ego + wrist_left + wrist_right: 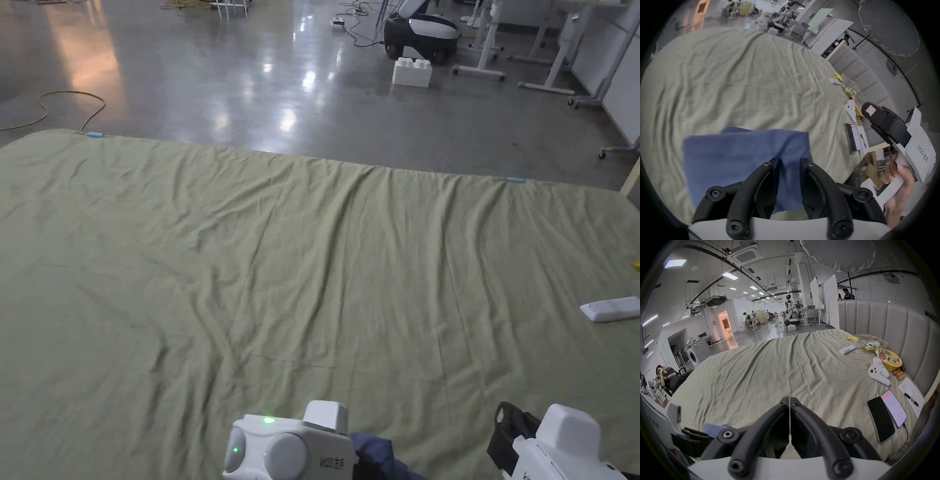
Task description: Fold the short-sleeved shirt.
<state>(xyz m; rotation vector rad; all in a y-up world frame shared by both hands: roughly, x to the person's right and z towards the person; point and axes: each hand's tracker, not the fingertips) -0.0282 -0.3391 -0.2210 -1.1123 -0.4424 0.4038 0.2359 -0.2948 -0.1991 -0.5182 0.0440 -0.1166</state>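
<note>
The short-sleeved shirt (743, 155) is a plain blue cloth lying flat near the front edge of the bed, on the wrinkled pale green sheet (740, 78), its far edge straight and one corner squared off. In the left gripper view, the left gripper (789, 162) sits low over the shirt with its jaws parted a little; blue cloth shows in the gap between them, but whether the jaws press on it cannot be told. The head view gives just a sliver of the blue cloth (375, 453) beside the white body of that tool, and the right gripper view catches a small blue corner (713, 429) at its lower left. The right gripper (789, 400) has its jaws closed tip to tip with nothing between them, held above bare sheet. The right gripper view also shows two phones (886, 415), a white controller (878, 373) and a yellow noodle bowl (889, 359) near the padded headboard (883, 324).
</note>
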